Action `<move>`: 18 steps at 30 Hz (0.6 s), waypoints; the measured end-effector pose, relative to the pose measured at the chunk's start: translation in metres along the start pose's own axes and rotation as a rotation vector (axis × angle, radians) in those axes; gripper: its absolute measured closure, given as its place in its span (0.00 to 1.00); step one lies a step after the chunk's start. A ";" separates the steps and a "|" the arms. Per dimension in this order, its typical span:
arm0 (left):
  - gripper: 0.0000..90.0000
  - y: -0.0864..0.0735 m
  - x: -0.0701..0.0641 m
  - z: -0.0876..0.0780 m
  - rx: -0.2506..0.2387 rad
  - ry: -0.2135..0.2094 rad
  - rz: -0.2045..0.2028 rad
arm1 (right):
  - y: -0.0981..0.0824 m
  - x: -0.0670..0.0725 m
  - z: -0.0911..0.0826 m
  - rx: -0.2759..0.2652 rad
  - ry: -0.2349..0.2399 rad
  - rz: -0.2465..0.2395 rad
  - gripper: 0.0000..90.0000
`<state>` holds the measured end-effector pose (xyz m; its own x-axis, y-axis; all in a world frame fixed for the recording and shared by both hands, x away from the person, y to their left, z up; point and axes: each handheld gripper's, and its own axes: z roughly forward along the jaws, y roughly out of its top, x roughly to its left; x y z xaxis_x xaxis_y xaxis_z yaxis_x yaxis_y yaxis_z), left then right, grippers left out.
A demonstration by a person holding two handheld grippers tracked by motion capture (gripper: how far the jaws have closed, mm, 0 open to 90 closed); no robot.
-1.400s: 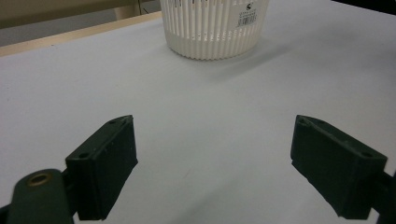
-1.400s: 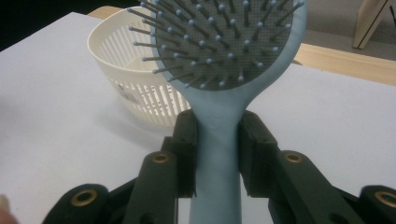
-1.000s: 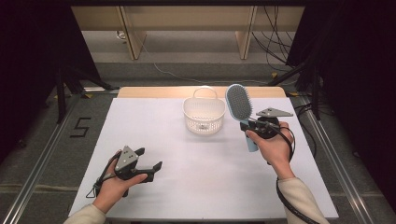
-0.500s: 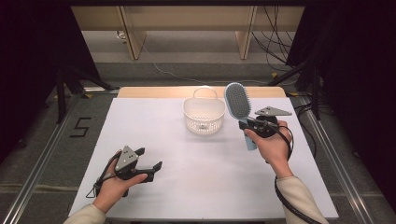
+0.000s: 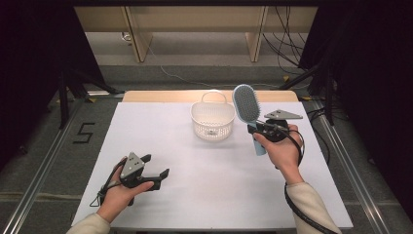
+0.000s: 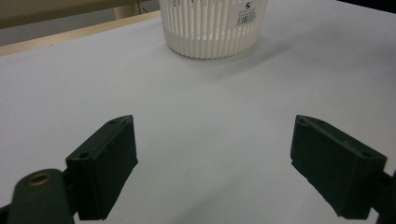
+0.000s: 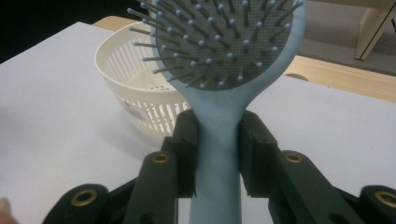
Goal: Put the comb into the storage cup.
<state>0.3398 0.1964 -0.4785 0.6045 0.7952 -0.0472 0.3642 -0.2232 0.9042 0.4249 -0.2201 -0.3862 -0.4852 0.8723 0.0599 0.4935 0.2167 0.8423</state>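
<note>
A light blue hairbrush [image 5: 246, 106] with a grey bristle pad stands upright in the air, just right of a white slatted basket [image 5: 211, 120]. My right gripper [image 5: 256, 129] is shut on the brush's handle [image 7: 215, 140], both pads pressing its sides below the head. The brush head [image 7: 224, 42] shows its bristles in the right gripper view, with the basket [image 7: 135, 91] behind it. My left gripper [image 5: 155, 171] rests low at the table's front left, open with nothing between its fingers [image 6: 105, 163]. In its view the basket [image 6: 212, 25] stands farther off across bare table.
The white table [image 5: 204, 170] has a wooden strip [image 5: 156, 95] along its far edge. A metal rail [image 5: 44, 161] runs on the floor at the left. Cables [image 5: 287, 53] lie on the floor behind the table, by two wooden legs.
The hairbrush head has tilted slightly left, toward the basket. Both hands stay where they were.
</note>
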 end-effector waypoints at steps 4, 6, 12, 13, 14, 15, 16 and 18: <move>0.16 0.000 0.000 0.000 0.000 0.000 0.000 | 0.002 0.001 0.001 -0.005 0.000 0.000 0.79; 0.16 0.000 0.000 0.000 0.000 0.000 0.000 | 0.002 0.002 0.002 -0.005 0.000 0.000 0.79; 0.16 0.000 0.000 0.000 -0.001 0.000 0.002 | 0.004 0.003 0.004 -0.010 0.000 -0.001 0.79; 0.16 0.000 0.000 0.000 -0.001 0.000 0.002 | 0.005 0.003 0.004 -0.011 0.000 -0.001 0.79; 0.16 0.000 0.000 0.000 -0.001 0.000 0.002 | 0.005 0.003 0.005 -0.012 0.002 0.000 0.79; 0.16 0.000 0.000 0.000 0.000 0.001 0.002 | 0.005 0.003 0.005 -0.012 0.002 0.001 0.79; 0.16 0.000 0.000 0.000 0.000 0.001 0.001 | 0.005 0.003 0.005 -0.013 0.000 0.002 0.79; 0.16 0.000 0.000 0.000 0.000 0.000 0.002 | 0.006 0.004 0.005 -0.014 0.001 0.001 0.79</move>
<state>0.3397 0.1963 -0.4784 0.6050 0.7949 -0.0458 0.3630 -0.2242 0.9044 0.4297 -0.2134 -0.3838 -0.4852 0.8722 0.0614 0.4836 0.2092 0.8499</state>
